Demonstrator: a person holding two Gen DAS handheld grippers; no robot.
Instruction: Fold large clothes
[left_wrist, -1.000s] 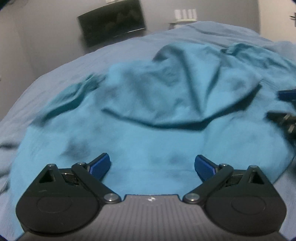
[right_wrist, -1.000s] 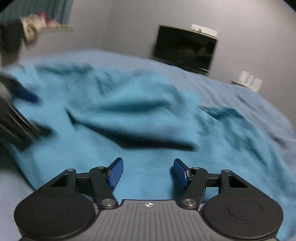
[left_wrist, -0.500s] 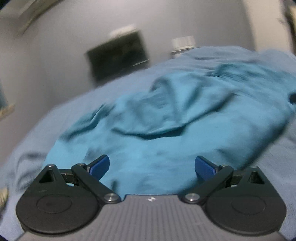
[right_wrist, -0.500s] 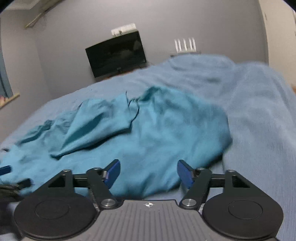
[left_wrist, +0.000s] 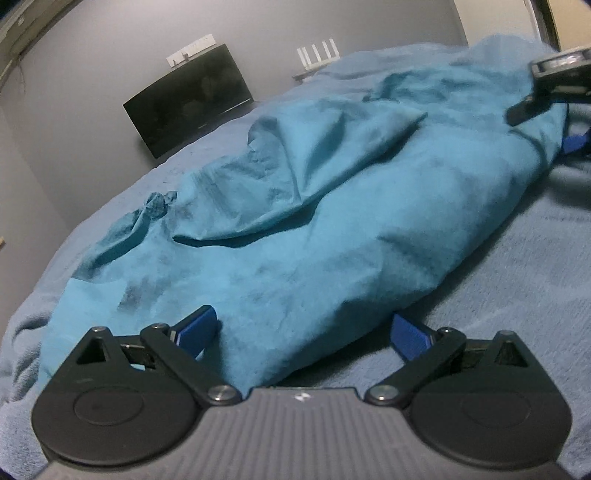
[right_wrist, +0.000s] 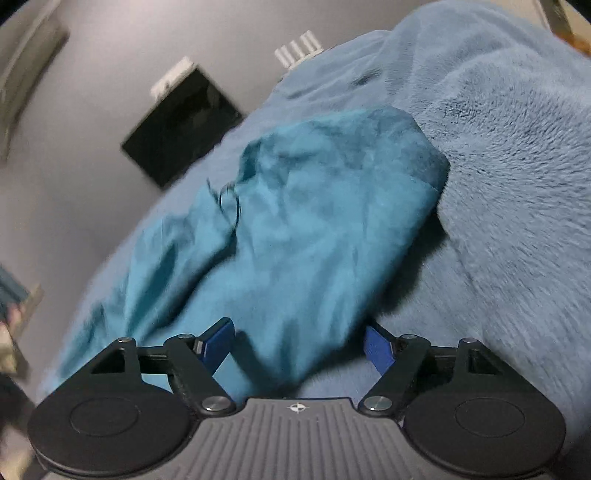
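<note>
My tongs: left gripper (left_wrist: 304, 330) & right gripper (right_wrist: 301, 341) are matt black plastic, ribbed grey body, blue pads (left_wrist: 195, 328), shiny metal pivot pins. Teal garment (left_wrist: 332, 229) is thin, creased matt cloth. Blanket (right_wrist: 517, 166) is fuzzy fleece. Screen (left_wrist: 188, 103) is glossy black.

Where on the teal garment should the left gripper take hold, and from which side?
Probably the near hem of the teal garment, approached low from the bed's near side. That edge lies free on the blue blanket, right ahead of the left gripper, whose jaws stand open; farther in, the cloth is bunched into folds.
</note>
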